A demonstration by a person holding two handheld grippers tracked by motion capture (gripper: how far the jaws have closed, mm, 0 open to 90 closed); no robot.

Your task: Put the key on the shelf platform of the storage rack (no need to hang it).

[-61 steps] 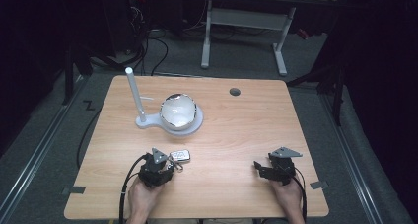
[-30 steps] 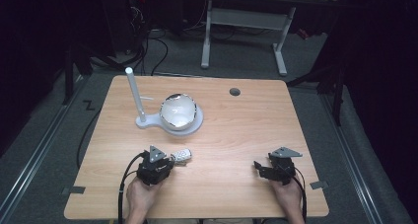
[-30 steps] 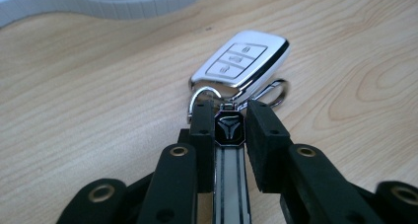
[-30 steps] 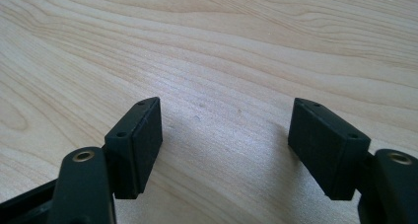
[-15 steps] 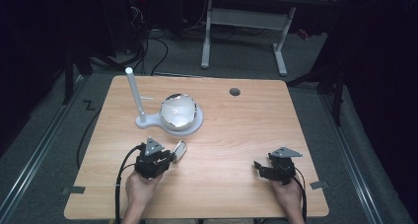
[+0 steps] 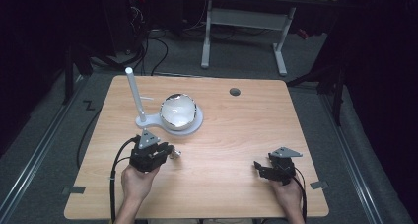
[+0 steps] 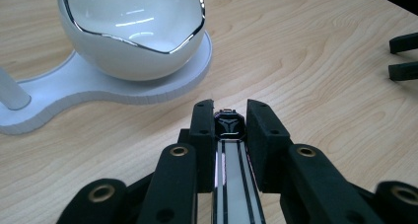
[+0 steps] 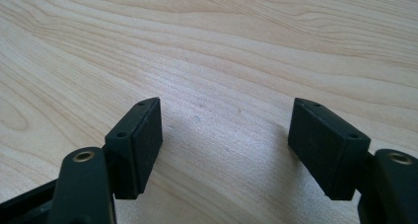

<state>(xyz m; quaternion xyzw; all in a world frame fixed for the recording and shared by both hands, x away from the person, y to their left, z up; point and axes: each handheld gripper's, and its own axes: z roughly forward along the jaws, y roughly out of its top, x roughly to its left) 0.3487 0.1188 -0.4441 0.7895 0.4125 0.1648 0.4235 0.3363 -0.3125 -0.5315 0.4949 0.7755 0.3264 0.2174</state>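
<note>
Black and silver, the car key (image 7: 228, 135) sits clamped between the pads of your left gripper (image 7: 229, 116); the jaws are closed tight on its flat sides, with its dark end poking just past the fingertips toward the bowl. In the high view your left gripper (image 6: 170, 152) is held above the wooden table (image 6: 236, 130), just short of the white stand (image 6: 148, 120), and the key (image 6: 174, 154) shows as a small pale bit at its tip. The glossy white bowl (image 7: 130, 29) with a silver rim rests on that stand's round base, close ahead of the key but not touching it. The stand's upright post (image 6: 134, 93) rises at the left of the bowl. Your right gripper (image 6: 263, 168) rests low at the table's near right, well apart from the key, and its jaws stand wide with only bare wood between them (image 8: 224, 130).
</note>
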